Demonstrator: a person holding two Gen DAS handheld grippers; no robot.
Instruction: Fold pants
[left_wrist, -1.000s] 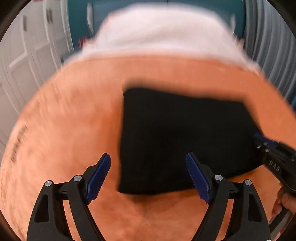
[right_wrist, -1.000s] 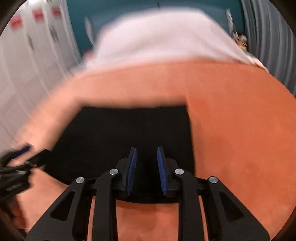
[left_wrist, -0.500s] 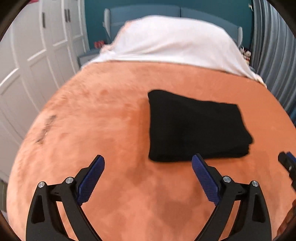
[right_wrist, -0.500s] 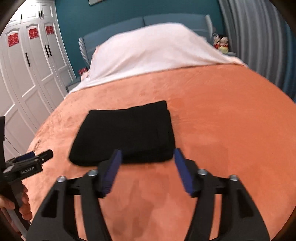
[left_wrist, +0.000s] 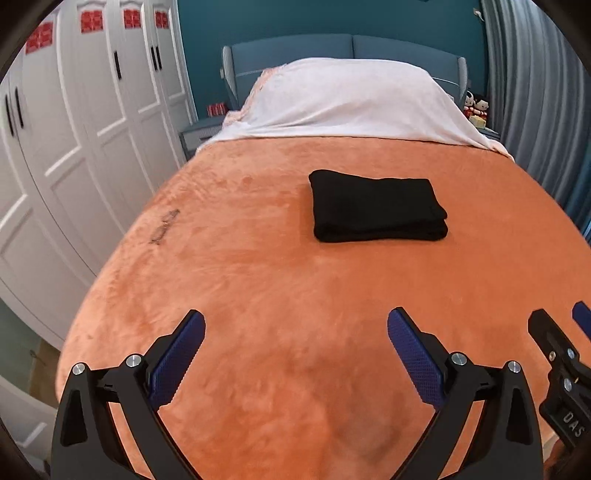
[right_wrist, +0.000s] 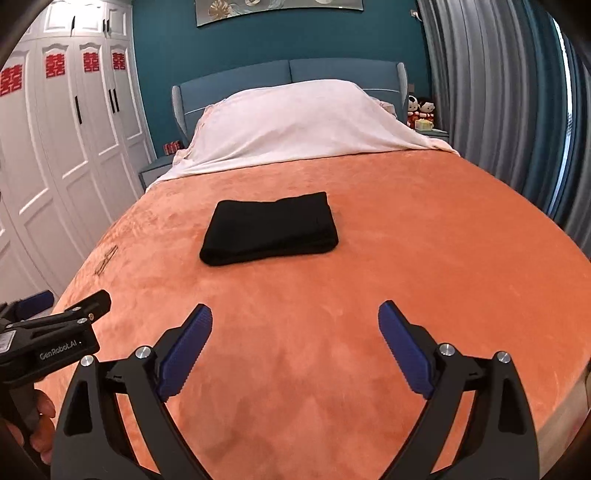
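I see the pants (left_wrist: 376, 206) folded in a neat pile at the middle of the bed (left_wrist: 258, 295). Both my left gripper (left_wrist: 295, 354) and right gripper (right_wrist: 295, 347) have jaws released, empty, near the foot edge. I judge folding done; nothing more is needed.

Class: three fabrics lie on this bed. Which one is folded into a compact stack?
The black pants: a layered rectangle on the orange blanket, which is spread flat, while the white sheet drapes loosely.

Folded pants (right_wrist: 269, 229) (black) lie on blanket (right_wrist: 406, 258).
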